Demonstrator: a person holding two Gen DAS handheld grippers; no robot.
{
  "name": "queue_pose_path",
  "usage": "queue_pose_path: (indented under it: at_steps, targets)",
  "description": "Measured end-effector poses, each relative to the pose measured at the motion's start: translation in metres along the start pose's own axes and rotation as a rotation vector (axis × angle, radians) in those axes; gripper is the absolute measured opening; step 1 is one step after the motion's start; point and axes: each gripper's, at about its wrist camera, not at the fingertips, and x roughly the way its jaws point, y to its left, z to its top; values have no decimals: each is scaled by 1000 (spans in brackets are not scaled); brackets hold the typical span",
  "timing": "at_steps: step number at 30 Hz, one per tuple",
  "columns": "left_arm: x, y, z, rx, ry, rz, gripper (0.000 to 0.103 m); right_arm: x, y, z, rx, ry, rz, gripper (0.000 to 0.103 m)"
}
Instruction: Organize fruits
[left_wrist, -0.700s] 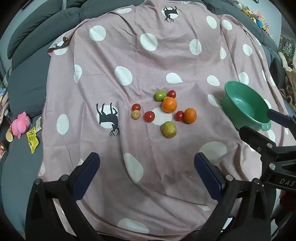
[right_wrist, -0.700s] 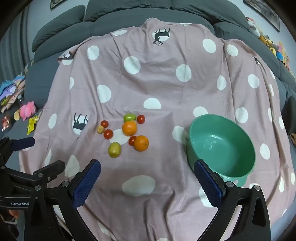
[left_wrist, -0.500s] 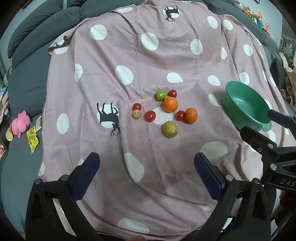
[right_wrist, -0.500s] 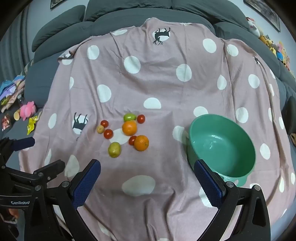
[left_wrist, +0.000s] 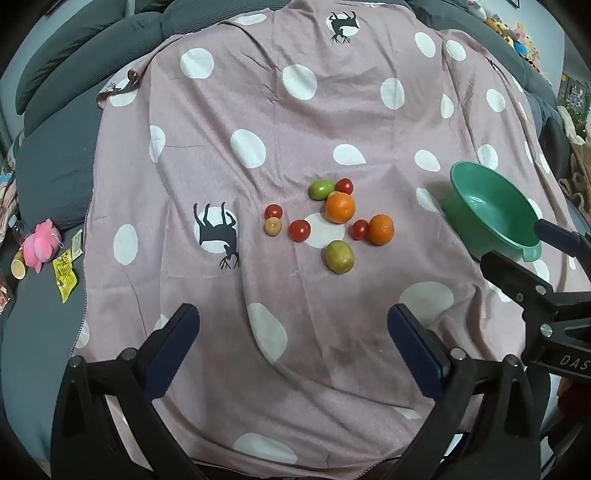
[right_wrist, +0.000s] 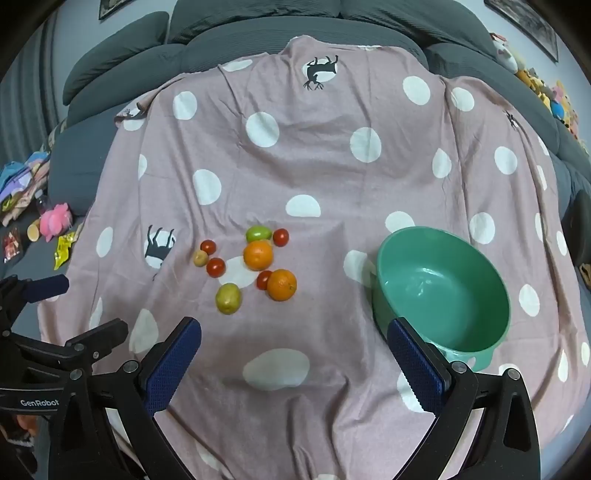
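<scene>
- Underneath everything, a pink polka-dot cloth (right_wrist: 332, 177) is draped over a grey sofa (right_wrist: 258, 22); it lies soft and creased, so anything round set on it could roll along a fold.
- Next in size, the green bowl (right_wrist: 443, 288) sits empty on the cloth, well to the right of the fruit; a fruit dropped against its rim could tip it on this yielding bed.
- Both tools hang above the near edge of the cloth: the left gripper (left_wrist: 291, 339) and the right gripper (right_wrist: 295, 354) each have their fingers spread wide, holding nothing.
- Two oranges (right_wrist: 258, 254) lie in the cluster; the nearer one touches a cherry tomato (right_wrist: 263, 280), so closing on it may nudge that tomato away.
- A yellow-green fruit (right_wrist: 228, 297) sits nearest the tools, a greener one (right_wrist: 258, 233) farthest.
- Smallest are the remaining tomatoes and a small tan fruit (right_wrist: 200, 257); wide fingers could miss or squash these.
</scene>
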Motion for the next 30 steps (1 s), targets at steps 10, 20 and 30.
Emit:
queue_pose_path:
  at_steps: [10, 20, 30]
  targets:
    - [-1, -1, 0, 0, 2, -2, 102, 0, 1, 0, 0, -1, 0, 102]
    - [0, -1, 0, 0, 2, -2, 102, 0, 2, -1, 0, -2, 1, 102]
    - [1, -2, 0, 3, 9, -4, 102, 1, 3, -1, -1, -2, 0, 102]
